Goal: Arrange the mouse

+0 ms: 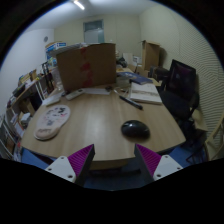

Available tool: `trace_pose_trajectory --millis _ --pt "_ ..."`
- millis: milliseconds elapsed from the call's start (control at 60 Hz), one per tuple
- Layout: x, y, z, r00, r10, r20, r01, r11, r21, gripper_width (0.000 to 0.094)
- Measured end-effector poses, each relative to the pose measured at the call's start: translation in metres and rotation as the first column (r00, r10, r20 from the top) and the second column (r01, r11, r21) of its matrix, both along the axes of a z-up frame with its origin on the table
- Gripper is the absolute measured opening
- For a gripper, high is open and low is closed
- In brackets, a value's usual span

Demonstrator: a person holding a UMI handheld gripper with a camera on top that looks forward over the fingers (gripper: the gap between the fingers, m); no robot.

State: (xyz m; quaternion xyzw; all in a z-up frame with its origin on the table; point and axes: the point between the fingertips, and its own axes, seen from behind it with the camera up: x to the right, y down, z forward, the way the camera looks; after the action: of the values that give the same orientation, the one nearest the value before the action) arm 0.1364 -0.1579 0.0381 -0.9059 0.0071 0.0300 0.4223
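A black mouse lies on the round wooden table, toward its right front. A pale oval mouse pad lies on the table's left side. My gripper hovers off the table's near edge, well short of the mouse. Its two fingers with purple pads are spread wide apart with nothing between them. The mouse sits ahead and slightly right of the right finger.
A large cardboard box stands at the table's far side. Papers and a notebook lie at the far right. A black office chair stands right of the table. Shelves with clutter line the left wall.
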Motion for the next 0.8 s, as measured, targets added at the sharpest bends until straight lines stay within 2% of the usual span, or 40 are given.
trace_pose_trajectory --millis 267,433,650,733,783,800 --pt "0.091 0.057 -0.052 0.997 0.026 0.075 -0.029 0.999 0.035 0.0818" --pt "0.091 0.089 -0.053 0.992 0.115 0.043 -0.119 0.989 0.092 0.0822" --pt "0.094 0.135 -0.051 0.991 0.128 0.040 -0.132 0.984 0.121 0.0807" --pt "0.096 0.150 -0.052 0.993 0.107 0.040 -0.111 0.985 0.135 0.0759" --pt "0.102 0.155 -0.052 0.997 0.070 0.042 -0.075 0.988 0.138 0.0562" --pt "0.102 0.155 -0.052 0.998 0.058 0.036 -0.062 0.989 0.137 0.0562"
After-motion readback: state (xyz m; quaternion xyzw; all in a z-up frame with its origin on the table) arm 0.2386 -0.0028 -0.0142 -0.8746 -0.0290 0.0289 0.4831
